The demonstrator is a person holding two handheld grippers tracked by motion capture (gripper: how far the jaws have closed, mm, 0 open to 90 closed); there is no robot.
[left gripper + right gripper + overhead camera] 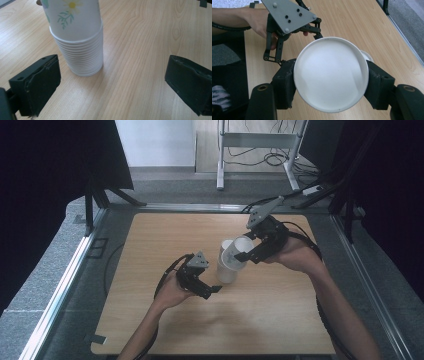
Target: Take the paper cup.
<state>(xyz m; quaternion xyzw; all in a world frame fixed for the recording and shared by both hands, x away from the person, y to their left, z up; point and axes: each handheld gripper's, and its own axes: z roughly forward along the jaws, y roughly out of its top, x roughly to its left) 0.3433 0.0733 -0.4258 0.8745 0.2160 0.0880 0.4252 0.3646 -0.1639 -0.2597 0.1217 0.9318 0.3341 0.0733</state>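
An upside-down stack of white paper cups [226,270] stands on the wooden table [150,240]; its ribbed rims [83,57] show in the left gripper view. Over the stack sits a tilted top cup [240,249] printed with a daisy [72,15]. My right gripper [243,252] is shut on that cup, whose round white base [330,73] sits between the jaws. Near the foot of the stack on its left, my left gripper [212,290] stands open. Its fingers [37,85] are wide apart with nothing between them.
In the right gripper view, the left gripper's grey plate [289,15] and the hand holding it lie just beyond the held cup. The table's right edge [402,37] runs close by. Black curtains and a metal stand's legs [220,175] are behind the table.
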